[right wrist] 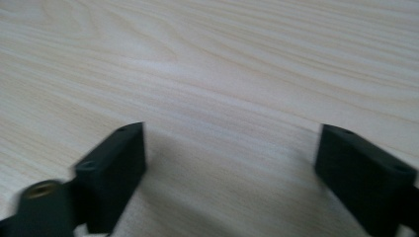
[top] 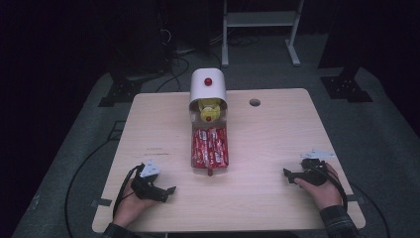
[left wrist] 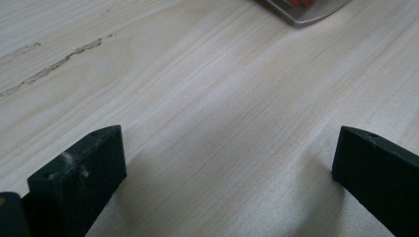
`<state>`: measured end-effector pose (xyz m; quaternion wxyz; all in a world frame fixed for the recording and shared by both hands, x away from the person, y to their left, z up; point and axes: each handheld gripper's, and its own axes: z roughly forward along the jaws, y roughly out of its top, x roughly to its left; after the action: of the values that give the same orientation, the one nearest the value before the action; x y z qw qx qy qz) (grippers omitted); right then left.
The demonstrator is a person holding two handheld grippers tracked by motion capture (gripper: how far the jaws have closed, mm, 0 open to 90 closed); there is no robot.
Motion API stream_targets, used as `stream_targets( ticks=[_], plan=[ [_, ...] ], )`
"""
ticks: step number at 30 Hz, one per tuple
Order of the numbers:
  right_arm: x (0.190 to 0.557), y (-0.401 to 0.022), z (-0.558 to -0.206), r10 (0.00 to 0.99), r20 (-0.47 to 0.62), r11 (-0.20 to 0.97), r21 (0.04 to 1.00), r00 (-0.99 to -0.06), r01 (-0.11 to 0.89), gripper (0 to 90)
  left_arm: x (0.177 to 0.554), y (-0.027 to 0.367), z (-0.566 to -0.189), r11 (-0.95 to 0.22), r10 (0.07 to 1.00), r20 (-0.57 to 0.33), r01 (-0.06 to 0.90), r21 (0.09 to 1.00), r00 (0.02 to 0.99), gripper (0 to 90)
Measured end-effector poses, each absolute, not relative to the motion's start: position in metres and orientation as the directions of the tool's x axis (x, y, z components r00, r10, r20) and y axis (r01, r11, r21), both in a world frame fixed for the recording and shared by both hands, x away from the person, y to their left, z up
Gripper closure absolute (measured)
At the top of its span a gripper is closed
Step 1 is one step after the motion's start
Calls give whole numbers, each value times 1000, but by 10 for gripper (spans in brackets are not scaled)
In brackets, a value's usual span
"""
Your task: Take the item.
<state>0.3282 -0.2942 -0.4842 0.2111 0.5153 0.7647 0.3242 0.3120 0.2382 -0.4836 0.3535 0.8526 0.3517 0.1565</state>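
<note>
Left tongs [top: 166, 191] lower left of the high view, jaws wide, nothing between them. Right tongs [top: 292, 174] lower right, jaws wide too, empty. Both low over the bare wood surface [top: 267, 134]. Clear tray [top: 210, 163] of red packets [top: 210, 146] sits centre frame, between the tongs and well apart from both, under a white dispenser [top: 208, 87].

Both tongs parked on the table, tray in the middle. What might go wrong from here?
1. The clear tray of red packets sits loose on the table; a one-sided push may slide it rather than let it be gripped.
2. The white dispenser stands right behind the tray; a nudge could tip it.
3. Left tongs and right tongs, both open, would converge on one narrow tray and may clash.
</note>
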Motion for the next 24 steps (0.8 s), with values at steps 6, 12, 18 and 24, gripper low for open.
stream_targets(
  ticks=[6, 12, 18, 24],
  plan=[
    [328, -294, -480, 918, 17, 274, 696, -397, 664, 211, 312, 238, -483, -504, 710, 18, 489, 712, 704, 0],
    [328, -295, -476, 912, 36, 272, 694, -409, 667, 262, 311, 238, -483, -504, 710, 18, 489, 712, 704, 0],
    [328, -295, -469, 913, 46, 254, 711, -405, 656, 281, 311, 238, -484, -503, 710, 18, 489, 713, 704, 0],
    [328, -292, -465, 911, 49, 259, 707, -410, 658, 284, 311, 238, -484, -504, 709, 18, 489, 712, 705, 0]
  ],
)
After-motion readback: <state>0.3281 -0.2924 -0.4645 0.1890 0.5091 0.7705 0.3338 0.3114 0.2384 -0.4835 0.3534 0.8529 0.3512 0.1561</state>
